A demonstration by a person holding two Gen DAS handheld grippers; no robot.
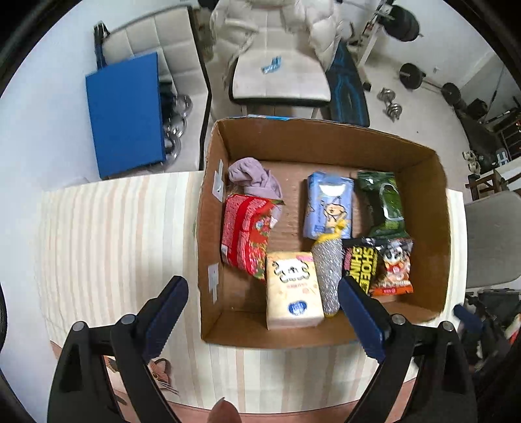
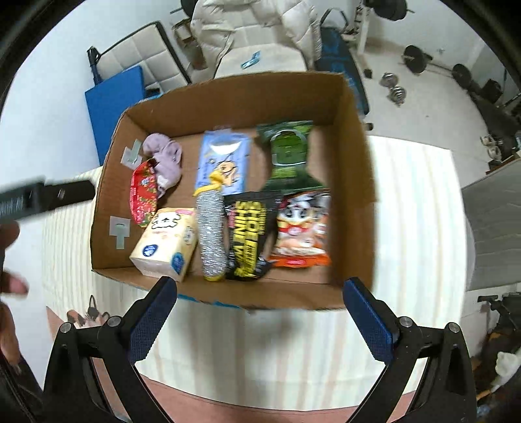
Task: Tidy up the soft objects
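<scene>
Behind the table I had a home gym in view: a white chair point(image 1: 280, 78) draped with a puffy cream jacket point(image 1: 312, 29), a blue mat point(image 1: 125, 114) leaning by a second chair, dumbbells point(image 1: 390, 104) and weight plates on the pale floor. The table itself wore a striped cloth point(image 1: 107, 234), and on it sat the open cardboard box point(image 1: 325, 136), everything soft already lying inside.

Left gripper point(image 1: 263, 312) hung above the near edge of the box, pointing straight down, jaws spread wide and nothing between them. Directly under that gap lay the cream tissue pack point(image 1: 293, 289), close to the near wall, with the silver scrubber point(image 1: 329, 273) just beside it on its right. Further in sat the red packet point(image 1: 247, 234), its top corner overlapped by the lilac cloth point(image 1: 255, 177) in the far left corner.

Right gripper point(image 2: 259, 312) was released too, fingers wide apart and empty, hovering over the near wall of the box. Beyond its tips I saw the black-and-yellow shoe shine pack point(image 2: 249, 234) beside the scrubber, and the orange snack bag point(image 2: 301, 227) touching it on the right. Behind those lay the blue wipes pack point(image 2: 223, 162) and the green wipes pack point(image 2: 288, 156), side by side toward the far wall.

At the left edge of the right wrist view part of a hand point(image 2: 9, 257) showed, blurred, near the other tool's dark body.
</scene>
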